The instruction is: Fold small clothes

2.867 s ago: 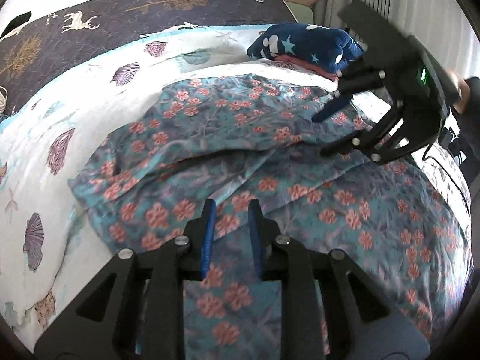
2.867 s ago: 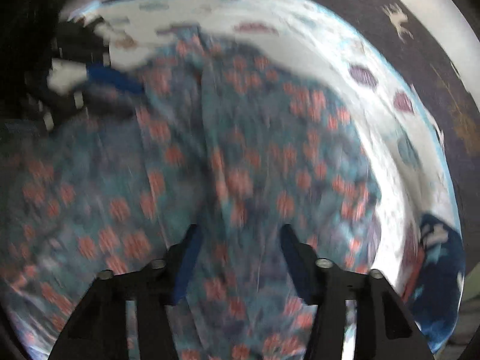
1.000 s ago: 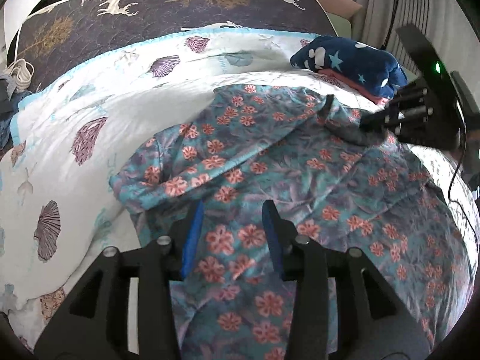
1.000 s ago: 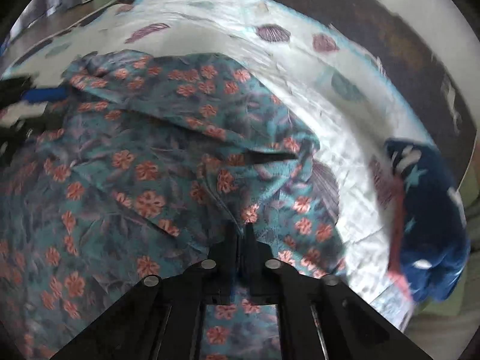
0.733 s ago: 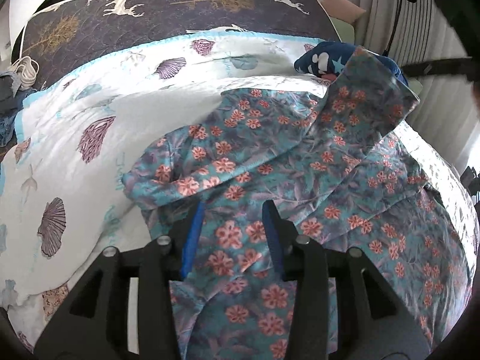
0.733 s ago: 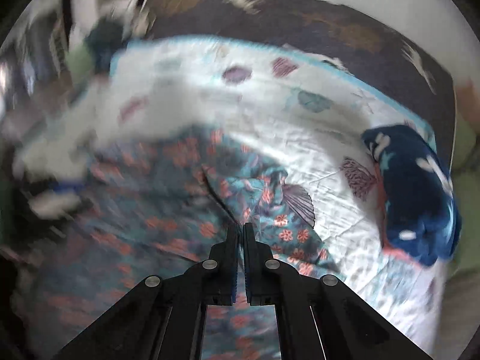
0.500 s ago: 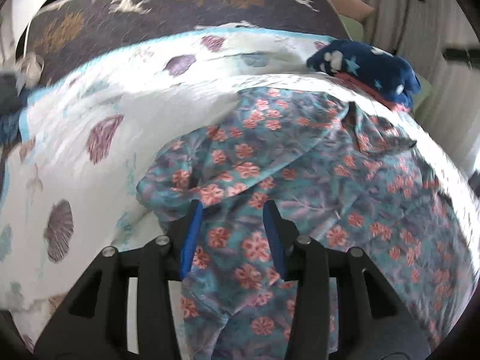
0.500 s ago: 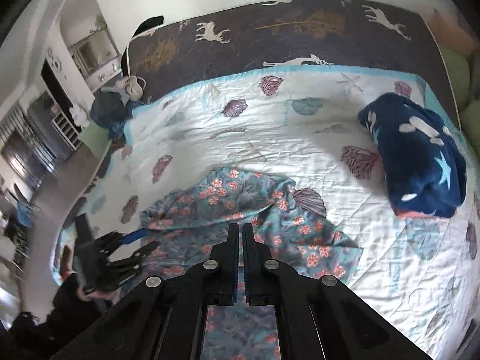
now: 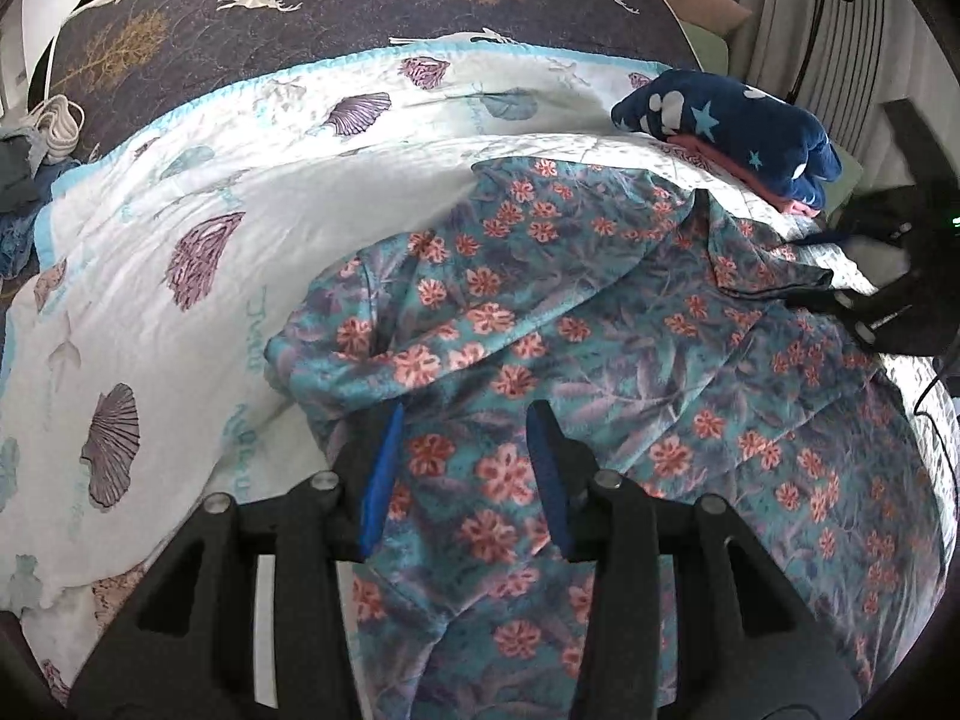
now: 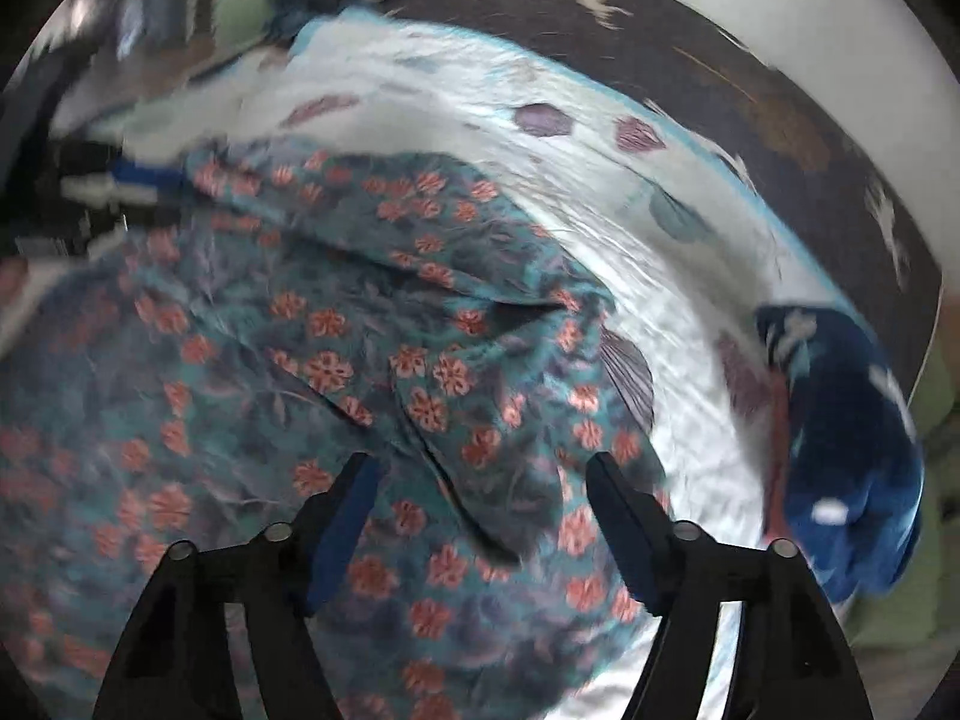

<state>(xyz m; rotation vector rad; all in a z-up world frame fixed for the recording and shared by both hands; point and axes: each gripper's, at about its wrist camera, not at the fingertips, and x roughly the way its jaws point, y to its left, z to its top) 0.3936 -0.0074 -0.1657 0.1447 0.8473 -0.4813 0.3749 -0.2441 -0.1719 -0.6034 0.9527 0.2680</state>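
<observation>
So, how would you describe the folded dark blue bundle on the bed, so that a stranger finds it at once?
Start from the white quilt with shell prints that covers the bed. At its far right corner, beyond the teal garment with coral flowers, lies the dark blue bundle on something pink. It alone is plush navy with white stars and blobs.

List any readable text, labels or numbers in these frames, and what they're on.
None readable.
Quilt: faint teal script printed beside the shell motifs, too small and warped to read.
Dark bedspread: deer and tree pictures only, no words.
Floral garment and blue star blanket: patterns only.
The right wrist view is too blurred to show any text.
</observation>
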